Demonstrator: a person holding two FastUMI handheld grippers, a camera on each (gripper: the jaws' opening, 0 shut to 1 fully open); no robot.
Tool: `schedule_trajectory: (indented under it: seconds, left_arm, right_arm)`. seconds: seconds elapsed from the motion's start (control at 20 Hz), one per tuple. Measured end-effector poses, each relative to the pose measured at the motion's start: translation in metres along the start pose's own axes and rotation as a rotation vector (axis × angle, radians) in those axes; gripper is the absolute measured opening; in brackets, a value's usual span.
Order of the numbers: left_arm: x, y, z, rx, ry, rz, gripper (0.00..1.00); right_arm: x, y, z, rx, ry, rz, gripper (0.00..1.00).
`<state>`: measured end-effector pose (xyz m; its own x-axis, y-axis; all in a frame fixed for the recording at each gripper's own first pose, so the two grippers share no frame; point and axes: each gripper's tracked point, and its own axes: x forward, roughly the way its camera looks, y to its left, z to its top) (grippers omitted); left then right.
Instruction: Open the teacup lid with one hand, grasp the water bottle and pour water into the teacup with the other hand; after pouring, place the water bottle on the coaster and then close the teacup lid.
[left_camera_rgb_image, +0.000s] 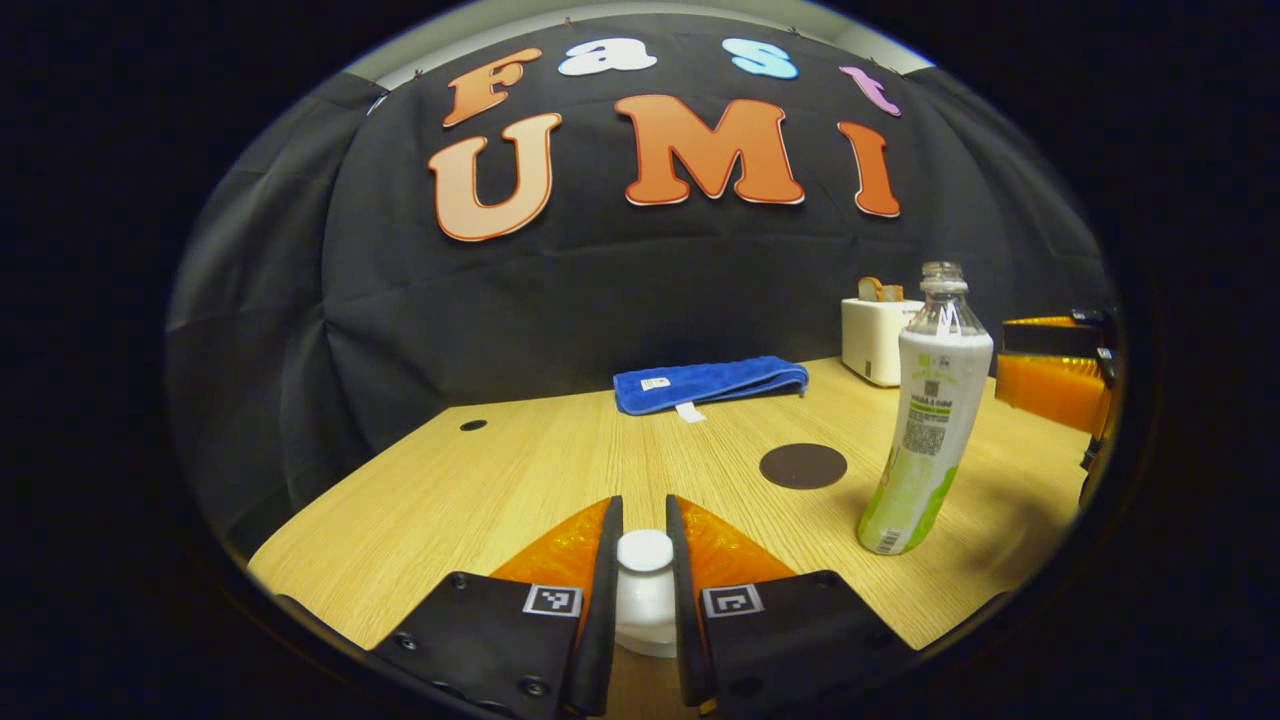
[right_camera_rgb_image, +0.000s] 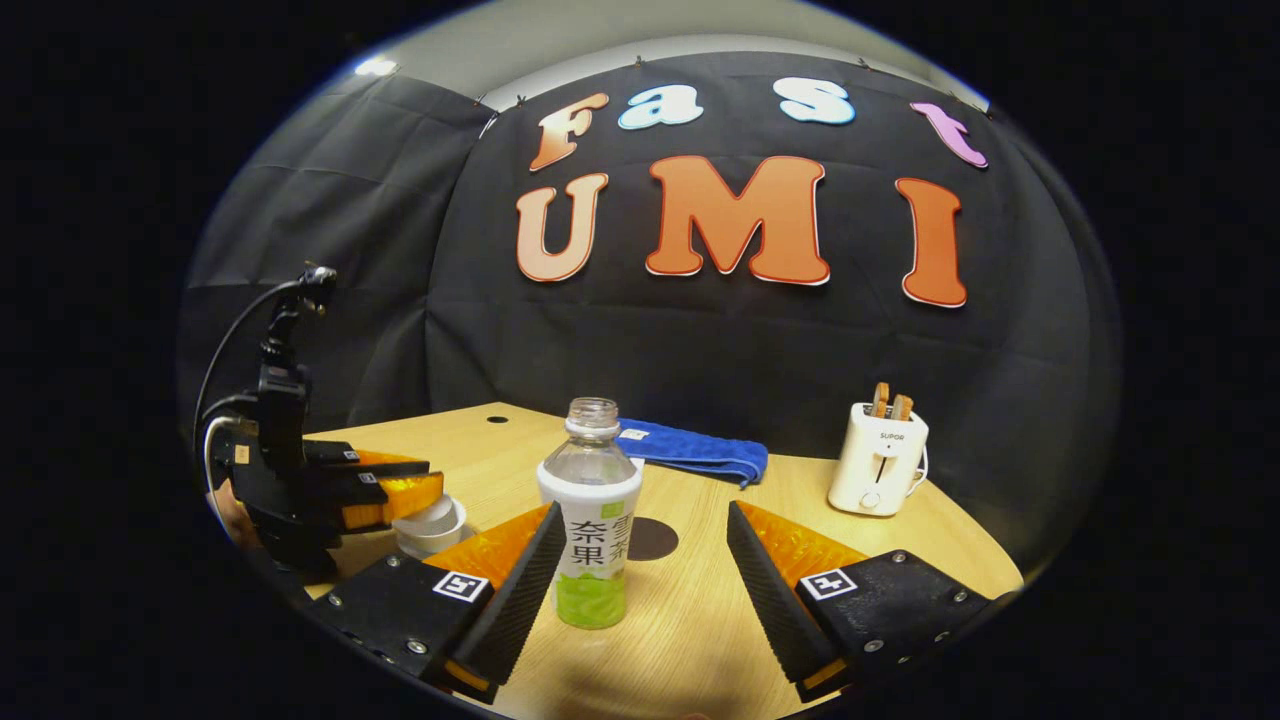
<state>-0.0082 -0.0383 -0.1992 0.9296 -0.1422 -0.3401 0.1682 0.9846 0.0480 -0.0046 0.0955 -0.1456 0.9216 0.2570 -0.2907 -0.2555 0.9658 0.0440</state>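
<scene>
Your left gripper (left_camera_rgb_image: 645, 560) pinches the round white knob of the teacup lid (left_camera_rgb_image: 645, 590) between both fingers. Your right gripper (right_camera_rgb_image: 640, 570) is spread wide, the uncapped plastic water bottle (right_camera_rgb_image: 592, 515) standing between its ribbed fingers, nearer the left one. Beyond the bottle lies the dark round coaster (right_camera_rgb_image: 655, 538) on the woodgrain table (right_camera_rgb_image: 690, 620).

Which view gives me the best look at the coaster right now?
The left gripper view: the coaster lies fully exposed as a dark disc on the table, left of the water bottle. In the right gripper view the coaster is partly hidden behind the bottle.
</scene>
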Motion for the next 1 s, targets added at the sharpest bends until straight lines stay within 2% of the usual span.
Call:
schedule_trajectory:
  seconds: [0.2,0.5,0.6,0.7,0.8,0.9,1.0]
  left_arm:
    - [-0.005,0.021,0.014,-0.072,-0.039,0.048,0.3]
    - [-0.014,0.05,0.013,-0.068,-0.037,0.107,0.29]
    - [-0.017,0.06,0.01,-0.071,-0.035,0.13,0.29]
    - [-0.019,0.069,0.005,-0.073,-0.032,0.145,0.29]
    - [-0.022,0.075,0.0,-0.078,-0.025,0.151,0.29]
    - [-0.023,0.081,-0.006,-0.086,-0.018,0.154,0.3]
    - [-0.025,0.087,-0.008,-0.093,-0.017,0.16,0.3]
  right_arm:
    - [0.014,0.016,-0.015,0.017,0.038,0.036,0.97]
    - [0.034,0.032,-0.044,0.034,0.124,0.042,0.93]
    - [0.041,0.04,-0.052,0.036,0.151,0.062,0.89]
    - [0.046,0.04,-0.061,0.03,0.175,0.048,0.84]
    - [0.05,0.036,-0.062,0.02,0.181,0.023,0.76]
    - [0.052,0.043,-0.061,0.022,0.191,0.037,0.64]
    - [0.051,0.043,-0.058,-0.009,0.199,0.035,0.65]
